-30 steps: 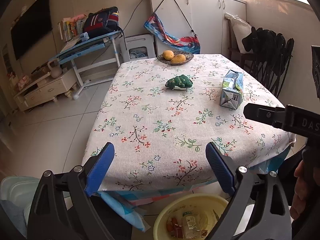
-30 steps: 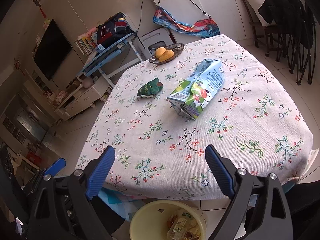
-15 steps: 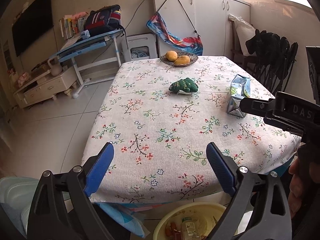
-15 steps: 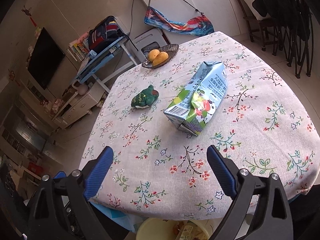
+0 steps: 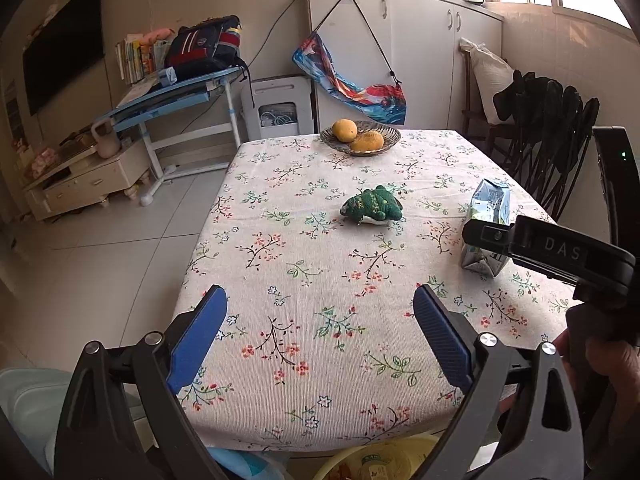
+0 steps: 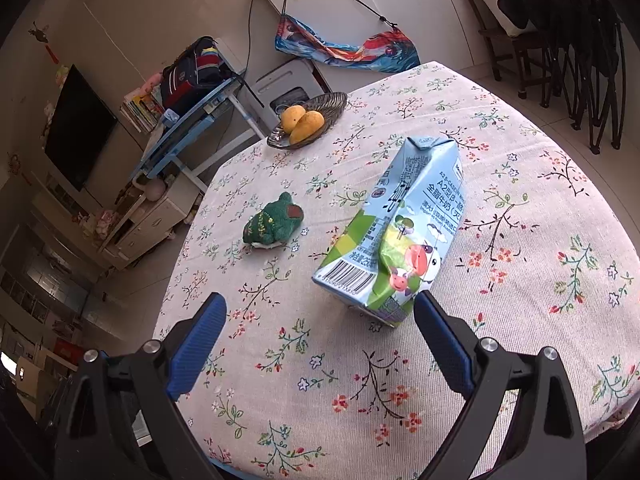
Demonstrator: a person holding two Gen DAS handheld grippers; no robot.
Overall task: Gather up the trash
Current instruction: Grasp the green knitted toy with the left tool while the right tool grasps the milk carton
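A crumpled blue and green milk carton [image 6: 396, 236] lies on its side on the floral tablecloth [image 6: 520, 280]; it also shows in the left wrist view [image 5: 486, 228], partly hidden by the right gripper's body. My right gripper [image 6: 320, 340] is open, hovering just short of the carton, whose near end lies close to the right fingertip. My left gripper [image 5: 320, 332] is open and empty above the table's near edge. A yellow bin [image 5: 384, 460] holding trash sits on the floor below that edge.
A green plush frog [image 5: 372, 210] lies mid-table, left of the carton. A dish with two mangoes [image 5: 360, 140] stands at the far edge. Dark chairs [image 5: 548, 128] stand to the right. A blue desk [image 5: 176, 96] and white cabinet [image 5: 400, 52] stand beyond.
Both grippers have risen and moved forward over the table. The right one has closed in on the carton. The bin has slipped almost out of view. Both stay open.
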